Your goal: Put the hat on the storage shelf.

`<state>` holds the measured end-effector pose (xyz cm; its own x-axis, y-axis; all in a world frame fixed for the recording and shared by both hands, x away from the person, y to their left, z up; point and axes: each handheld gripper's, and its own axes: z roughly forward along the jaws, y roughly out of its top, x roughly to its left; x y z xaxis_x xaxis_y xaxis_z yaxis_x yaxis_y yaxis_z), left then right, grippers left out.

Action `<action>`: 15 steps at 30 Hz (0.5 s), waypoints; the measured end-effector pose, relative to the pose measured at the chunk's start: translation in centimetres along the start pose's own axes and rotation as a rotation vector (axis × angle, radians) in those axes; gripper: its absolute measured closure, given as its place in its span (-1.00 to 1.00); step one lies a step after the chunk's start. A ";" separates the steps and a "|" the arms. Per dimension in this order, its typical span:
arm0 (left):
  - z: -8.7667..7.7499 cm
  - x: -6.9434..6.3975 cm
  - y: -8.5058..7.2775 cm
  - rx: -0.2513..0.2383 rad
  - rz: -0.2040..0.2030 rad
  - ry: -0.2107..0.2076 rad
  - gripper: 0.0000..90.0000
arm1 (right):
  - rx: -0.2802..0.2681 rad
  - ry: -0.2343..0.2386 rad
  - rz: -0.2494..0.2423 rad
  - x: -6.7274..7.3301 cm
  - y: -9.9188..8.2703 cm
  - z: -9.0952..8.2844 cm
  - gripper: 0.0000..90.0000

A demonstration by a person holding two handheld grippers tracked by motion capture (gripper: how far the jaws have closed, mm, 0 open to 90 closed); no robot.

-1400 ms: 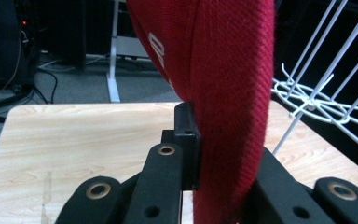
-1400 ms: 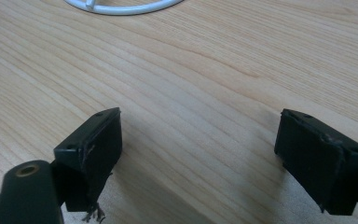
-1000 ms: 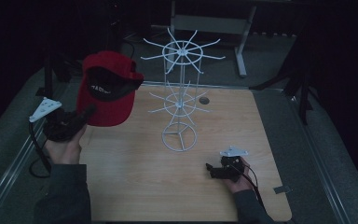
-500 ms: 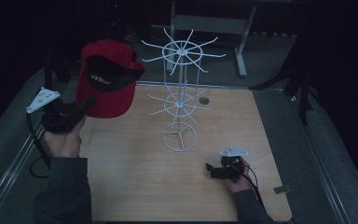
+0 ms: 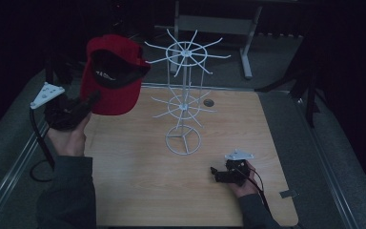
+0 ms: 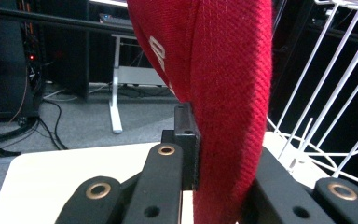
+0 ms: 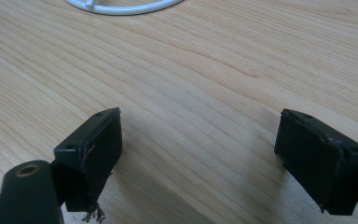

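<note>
Two grippers: left gripper [image 5: 86, 104] pinches the red fabric cap [image 5: 112, 76] aloft at ten o'clock of the white wire rack [image 5: 185, 95]; right gripper [image 5: 215, 172], jaws apart, rests on the wooden counter [image 5: 138, 186] at five o'clock.

You're working in a dim lab or workshop. A wooden table [image 5: 138, 191] stands on grey floor, with desk legs [image 6: 115, 93], cables [image 6: 51, 128] and dark equipment behind.

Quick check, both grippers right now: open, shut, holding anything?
Left gripper: shut on the red cap, held up in the air left of the white wire rack.
Right gripper: open, holding nothing, low over the wooden table.
</note>
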<state>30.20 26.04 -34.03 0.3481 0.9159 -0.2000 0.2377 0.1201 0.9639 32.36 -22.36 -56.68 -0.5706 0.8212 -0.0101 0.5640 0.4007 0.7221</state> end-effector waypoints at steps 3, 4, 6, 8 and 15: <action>0.0 -0.2 0.2 -0.005 0.009 0.005 0.90 | 0.000 0.000 0.000 0.0 0.0 0.0 -0.67; 0.1 -0.3 0.3 -0.008 0.009 0.006 0.90 | -0.001 0.000 0.000 0.0 0.0 0.0 -0.67; 0.2 -0.4 0.4 -0.011 0.009 0.001 0.90 | 0.000 0.000 -0.001 0.0 0.0 0.0 -0.67; 0.2 -0.5 0.5 -0.014 0.009 0.000 0.90 | 0.001 0.000 0.000 0.0 0.0 0.0 -0.67; 0.3 -0.6 0.8 -0.027 0.003 -0.002 0.90 | 0.000 0.001 0.000 0.0 0.0 0.0 -0.67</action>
<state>30.46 25.46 -33.16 0.3503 0.9155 -0.1977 0.2124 0.1279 0.9688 32.34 -22.36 -56.69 -0.5708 0.8210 -0.0097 0.5642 0.4008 0.7219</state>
